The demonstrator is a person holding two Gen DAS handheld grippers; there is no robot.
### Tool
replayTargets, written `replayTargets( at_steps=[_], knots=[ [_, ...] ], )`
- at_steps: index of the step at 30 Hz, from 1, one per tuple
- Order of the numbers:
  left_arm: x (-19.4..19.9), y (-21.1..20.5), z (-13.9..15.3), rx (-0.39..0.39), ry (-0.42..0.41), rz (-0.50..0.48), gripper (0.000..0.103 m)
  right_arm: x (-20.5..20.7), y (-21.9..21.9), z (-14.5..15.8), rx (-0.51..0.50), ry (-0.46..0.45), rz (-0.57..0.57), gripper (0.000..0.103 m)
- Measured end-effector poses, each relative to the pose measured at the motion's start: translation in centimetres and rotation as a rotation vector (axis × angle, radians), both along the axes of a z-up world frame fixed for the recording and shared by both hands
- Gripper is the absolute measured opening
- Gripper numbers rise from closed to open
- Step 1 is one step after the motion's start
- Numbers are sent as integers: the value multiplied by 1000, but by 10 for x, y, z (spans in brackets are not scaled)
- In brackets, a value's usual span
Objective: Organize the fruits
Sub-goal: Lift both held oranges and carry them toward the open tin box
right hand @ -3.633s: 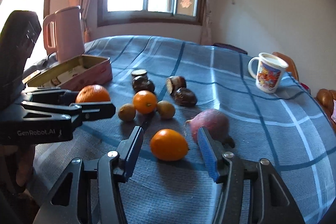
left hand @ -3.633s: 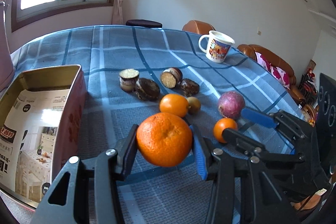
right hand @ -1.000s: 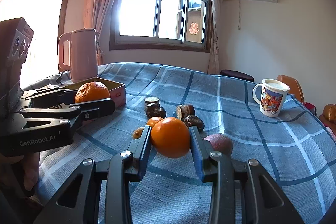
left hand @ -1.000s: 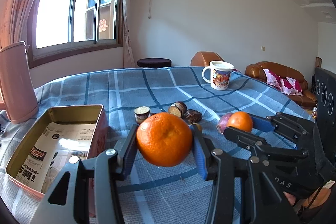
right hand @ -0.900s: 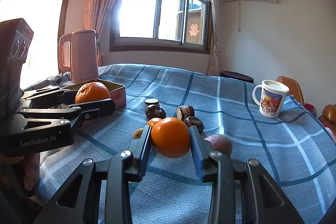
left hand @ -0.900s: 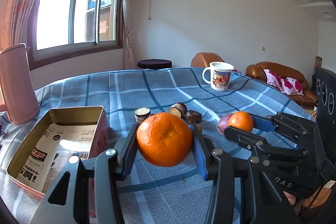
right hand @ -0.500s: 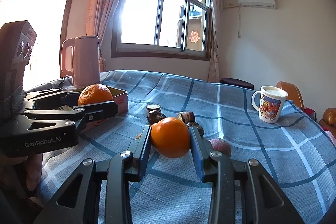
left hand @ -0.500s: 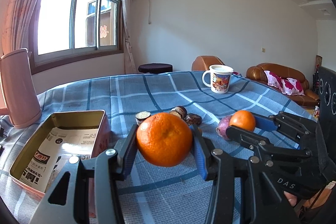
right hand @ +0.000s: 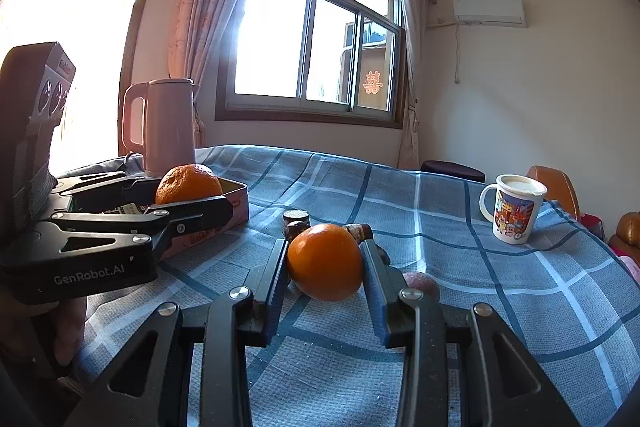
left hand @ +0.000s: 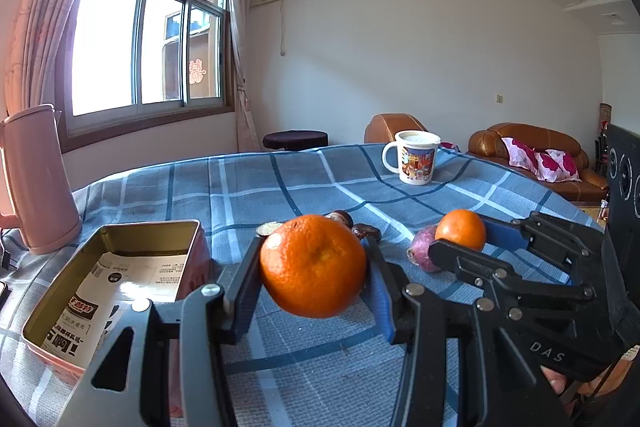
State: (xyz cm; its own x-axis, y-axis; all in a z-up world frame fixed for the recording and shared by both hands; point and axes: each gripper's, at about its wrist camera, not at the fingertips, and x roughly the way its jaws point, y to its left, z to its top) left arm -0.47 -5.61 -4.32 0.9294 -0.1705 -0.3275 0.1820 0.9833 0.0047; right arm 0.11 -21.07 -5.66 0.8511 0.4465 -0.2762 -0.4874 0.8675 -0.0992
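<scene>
Between the fingers of my left gripper sat a big orange, pinched at its widest part and held clear above the tabletop, just right of the open tin. My right gripper pinched a smaller orange the same way, also off the cloth, nearer the middle of the spread.

Both fruits looked round, firm and a little waxy, so I judged them light but apt to roll or slip if the pads sat off centre. A hold across the middle seemed right, with only modest squeeze, since the peel would bruise or dent under more. The big one had a dimpled, looser-looking skin, which might give slightly under the pads.

On the tabletop a reddish-purple fruit lay behind the right gripper, and a few dark brown pieces sat farther back; I could not tell what those were.

The tin was shallow and gold inside, with pink outer walls. It held only a printed paper sheet lying flat on its floor; no fruit was in it yet. A printed mug stood well apart toward the far edge, its contents too pale for me to name. A pink kettle stood beyond the tin, lid down.
</scene>
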Motion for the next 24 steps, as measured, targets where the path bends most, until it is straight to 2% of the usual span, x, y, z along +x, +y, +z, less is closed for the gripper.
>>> replayTargets(
  at_steps=[24],
  knots=[
    [-14, -2, 11, 24, -84, 25, 49, -8, -6, 1, 35, -52, 16, 38]
  ],
)
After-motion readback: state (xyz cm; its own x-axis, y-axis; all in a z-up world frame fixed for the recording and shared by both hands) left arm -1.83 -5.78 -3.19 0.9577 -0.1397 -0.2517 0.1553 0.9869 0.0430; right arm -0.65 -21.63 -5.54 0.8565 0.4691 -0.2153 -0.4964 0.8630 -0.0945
